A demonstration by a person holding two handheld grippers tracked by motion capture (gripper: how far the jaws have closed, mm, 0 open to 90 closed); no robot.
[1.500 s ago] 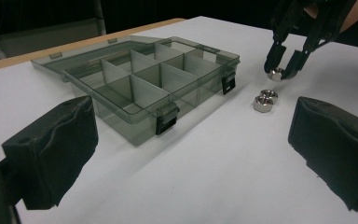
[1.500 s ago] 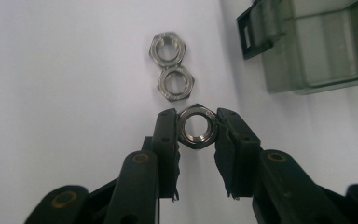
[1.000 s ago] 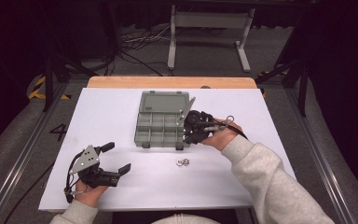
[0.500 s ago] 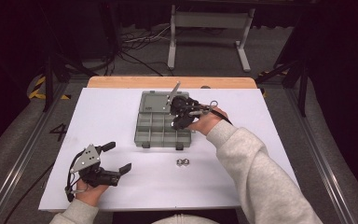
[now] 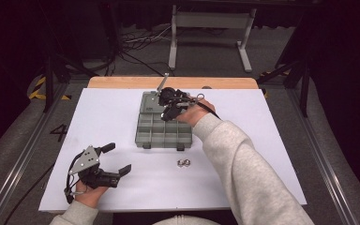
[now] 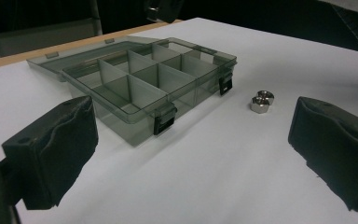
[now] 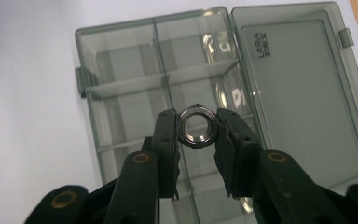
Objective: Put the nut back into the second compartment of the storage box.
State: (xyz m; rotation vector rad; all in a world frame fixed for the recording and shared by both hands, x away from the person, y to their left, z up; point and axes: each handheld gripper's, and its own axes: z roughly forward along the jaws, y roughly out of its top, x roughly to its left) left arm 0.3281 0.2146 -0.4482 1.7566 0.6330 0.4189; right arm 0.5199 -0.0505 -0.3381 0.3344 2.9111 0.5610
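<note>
A grey see-through compartment box [image 5: 157, 133] lies open on the white table, its lid [image 7: 303, 88] folded flat on the far side. My right gripper [image 5: 168, 111] hovers over the box's far compartments, shut on a steel hex nut [image 7: 196, 126] held above a dividing wall [image 7: 168, 93]. Two more hex nuts [image 5: 183, 163] lie side by side on the table just in front of the box; these hex nuts [image 6: 261, 101] also show between my left jaws. My left gripper [image 5: 119, 160] rests open near the table's front left, its jaws wide apart and holding nothing.
The white sheet [image 5: 272, 140] covers the table, with a wooden edge [image 5: 122, 82] along the far side. Beyond the table, cables and a metal stand [image 5: 211, 28] sit on the floor. The box's two black latches [image 6: 164, 123] face the front.
My right gripper has carried the nut from the box's front right corner leftward and away, to above the far compartments. The left gripper has stayed put.
</note>
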